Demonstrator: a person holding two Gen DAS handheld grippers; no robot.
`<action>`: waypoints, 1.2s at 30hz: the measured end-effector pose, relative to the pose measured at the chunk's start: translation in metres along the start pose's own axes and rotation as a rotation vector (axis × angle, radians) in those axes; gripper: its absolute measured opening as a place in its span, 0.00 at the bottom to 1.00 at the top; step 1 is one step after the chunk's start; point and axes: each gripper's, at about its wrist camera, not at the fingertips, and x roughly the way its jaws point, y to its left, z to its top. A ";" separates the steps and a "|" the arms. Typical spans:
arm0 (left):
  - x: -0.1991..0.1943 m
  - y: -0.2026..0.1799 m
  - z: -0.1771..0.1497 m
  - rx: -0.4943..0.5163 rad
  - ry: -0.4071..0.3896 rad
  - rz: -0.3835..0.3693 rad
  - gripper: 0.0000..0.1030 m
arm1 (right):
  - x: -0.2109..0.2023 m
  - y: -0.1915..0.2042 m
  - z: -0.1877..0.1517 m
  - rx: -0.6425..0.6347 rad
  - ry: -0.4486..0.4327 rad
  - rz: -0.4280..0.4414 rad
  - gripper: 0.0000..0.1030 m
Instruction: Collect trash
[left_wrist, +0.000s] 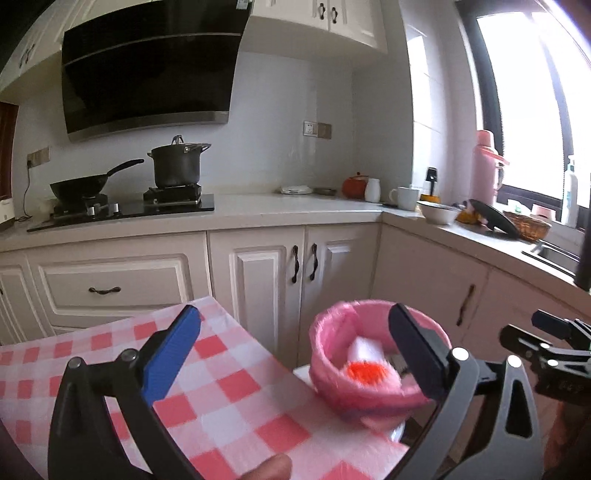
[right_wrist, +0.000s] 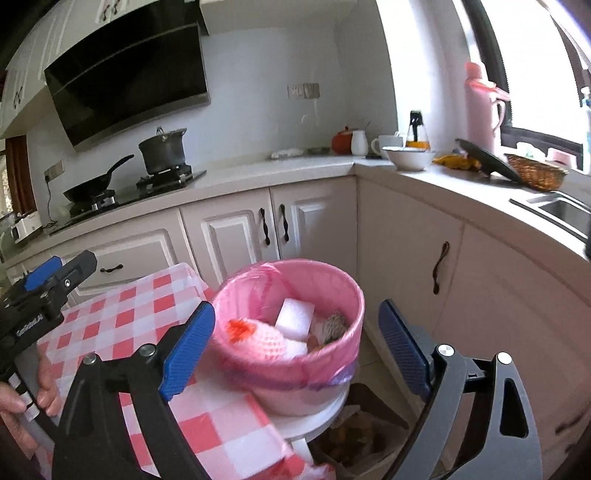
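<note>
A bin with a pink liner (right_wrist: 332, 362) stands on a white round stool (right_wrist: 310, 417) beside the table with the red-and-white checked cloth (right_wrist: 122, 317). Inside it lie a white foam block (right_wrist: 295, 317), a pink foam net (right_wrist: 266, 339) with an orange-red patch, and some scraps. My right gripper (right_wrist: 295, 306) is open in front of the bin, with nothing between its blue pads. My left gripper (left_wrist: 294, 312) is open over the table's corner, the bin (left_wrist: 332, 369) behind its right finger. Neither gripper holds anything. Each gripper shows at the edge of the other's view.
White cabinets (left_wrist: 303, 266) and an L-shaped counter (left_wrist: 258, 210) run behind. On it are a hob with a wok (left_wrist: 77, 186) and pot (left_wrist: 179, 166), a bowl (right_wrist: 408, 157), a pink thermos (right_wrist: 480, 107) and a sink (right_wrist: 561, 208). A second bin with a dark bag (right_wrist: 362, 435) sits under the stool.
</note>
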 end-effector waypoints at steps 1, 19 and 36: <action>-0.012 0.000 -0.006 0.004 0.005 0.003 0.96 | -0.007 0.005 -0.007 -0.003 -0.002 0.002 0.82; -0.109 0.045 -0.109 0.016 0.130 0.174 0.96 | -0.039 0.060 -0.094 -0.060 0.090 0.033 0.82; -0.109 0.045 -0.118 -0.009 0.136 0.135 0.96 | -0.049 0.073 -0.103 -0.104 0.094 0.032 0.82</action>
